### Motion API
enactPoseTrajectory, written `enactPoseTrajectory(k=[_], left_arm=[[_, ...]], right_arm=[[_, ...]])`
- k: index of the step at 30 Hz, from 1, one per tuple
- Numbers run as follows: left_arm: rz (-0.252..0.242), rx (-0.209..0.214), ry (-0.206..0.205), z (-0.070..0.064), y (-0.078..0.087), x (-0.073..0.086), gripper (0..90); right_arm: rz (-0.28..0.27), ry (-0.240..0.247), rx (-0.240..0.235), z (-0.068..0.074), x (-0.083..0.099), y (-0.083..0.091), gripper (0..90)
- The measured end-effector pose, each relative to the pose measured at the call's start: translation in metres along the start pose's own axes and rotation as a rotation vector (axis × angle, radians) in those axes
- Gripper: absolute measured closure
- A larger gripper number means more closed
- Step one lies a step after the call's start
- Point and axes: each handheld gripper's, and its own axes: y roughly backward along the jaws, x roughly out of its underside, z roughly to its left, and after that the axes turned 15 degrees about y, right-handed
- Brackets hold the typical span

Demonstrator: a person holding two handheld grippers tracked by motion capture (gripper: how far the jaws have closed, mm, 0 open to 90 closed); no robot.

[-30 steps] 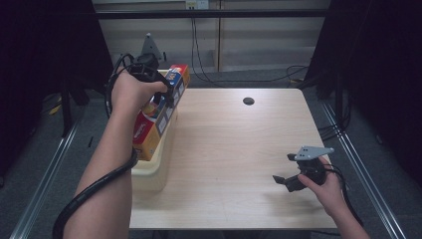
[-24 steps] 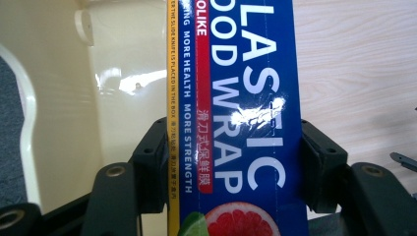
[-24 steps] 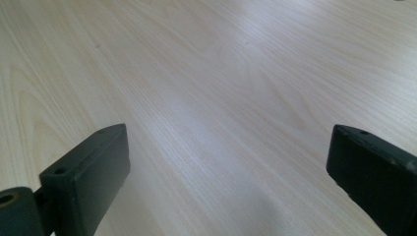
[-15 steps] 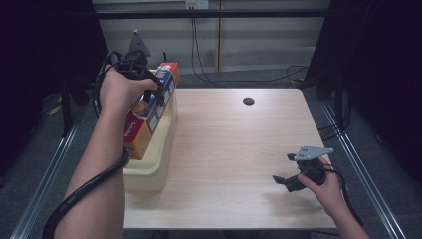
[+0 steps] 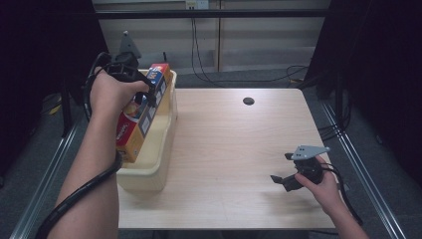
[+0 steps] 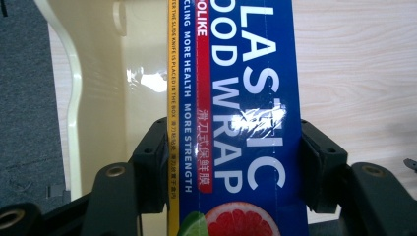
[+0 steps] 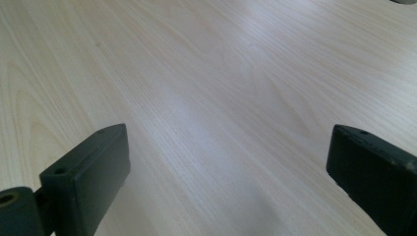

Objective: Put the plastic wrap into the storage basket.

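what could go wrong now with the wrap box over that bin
The left gripper clamps the long plastic wrap box near its far end, so the unsupported near end may sag or twist in the jaws. The box is about as long as the cream bin, so an end could catch on a bin wall. The right gripper, open above the table, is too far away to help.

Both forearms are bare. Each black gripper [image 5: 287, 172] carries a grey three-cornered plate, brass-coloured screws and a thick black cable.

Long blue-and-orange plastic wrap box [image 5: 140, 113], tilted lengthwise over the cream bin [image 5: 161, 149], clamped mid-length.
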Motion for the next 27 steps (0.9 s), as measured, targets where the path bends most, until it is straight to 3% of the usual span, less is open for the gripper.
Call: enactPoseTrajectory(k=[9,27], left_arm=[[-0.001,-0.011,0.023,0.011,-0.003,0.005,40.9],[-0.004,-0.017,0.045,0.024,-0.012,0.011,40.9]], right_arm=[[-0.009,0.028,-0.015,-0.002,-0.007,-0.007,2.6],[-0.01,0.024,-0.011,-0.003,-0.008,-0.008,2.7]])
